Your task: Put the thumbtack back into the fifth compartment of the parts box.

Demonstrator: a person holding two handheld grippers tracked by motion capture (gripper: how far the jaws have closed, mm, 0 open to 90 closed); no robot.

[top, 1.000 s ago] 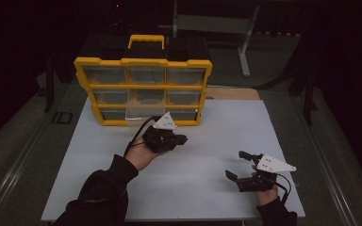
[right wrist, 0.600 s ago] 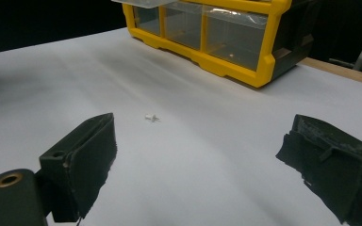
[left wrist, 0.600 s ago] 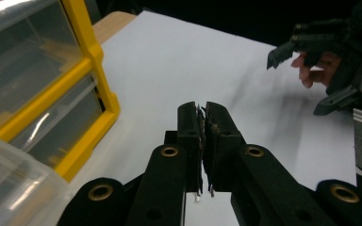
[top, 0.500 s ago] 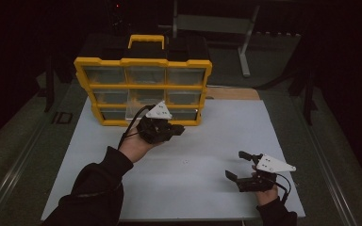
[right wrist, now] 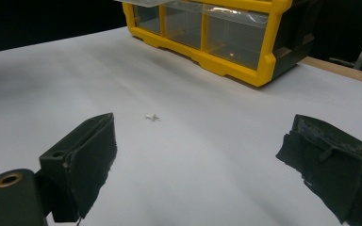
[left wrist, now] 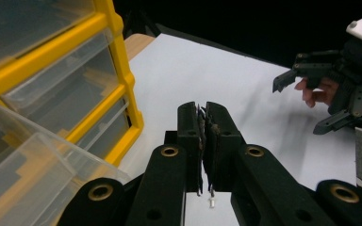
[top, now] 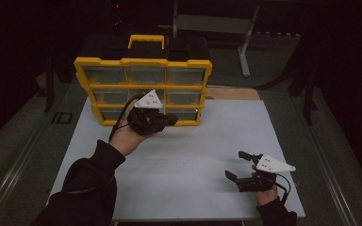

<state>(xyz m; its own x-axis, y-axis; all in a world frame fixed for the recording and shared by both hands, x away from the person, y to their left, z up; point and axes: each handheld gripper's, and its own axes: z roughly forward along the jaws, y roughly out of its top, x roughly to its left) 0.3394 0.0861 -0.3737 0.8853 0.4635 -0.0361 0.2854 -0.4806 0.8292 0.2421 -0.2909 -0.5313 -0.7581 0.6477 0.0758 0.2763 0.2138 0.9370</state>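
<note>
The left gripper [top: 169, 121] is held in front of the bottom row of the yellow plastic organiser case with clear drawers [top: 143, 89], its tip pointing to the person's right. In the left gripper view its two black jaws are pressed together [left wrist: 202, 120]; thin metallic slivers show along the seam between the pads, but what they are cannot be told. To the left of these jaws, one clear plastic drawer [left wrist: 33, 174] of the case stands pulled out, close beside the gripper body.

A small white pin-like part [top: 185, 162] lies on the white table sheet [top: 207, 136]. It is below and to the right of the left gripper, well apart from it, and roughly between the two grippers. In the left gripper view the same part [left wrist: 211, 201] shows just under the closed jaws, lower down on the sheet. In the right gripper view it lies [right wrist: 152, 117] ahead of the jaws, nearer the left jaw, untouched.

The right gripper [top: 236, 165] rests low near the front right corner of the sheet, pointing towards the left. Its jaws stand wide apart with nothing between them [right wrist: 195, 155]. The organiser case stands beyond it, at the far side of the sheet [right wrist: 207, 33].
</note>
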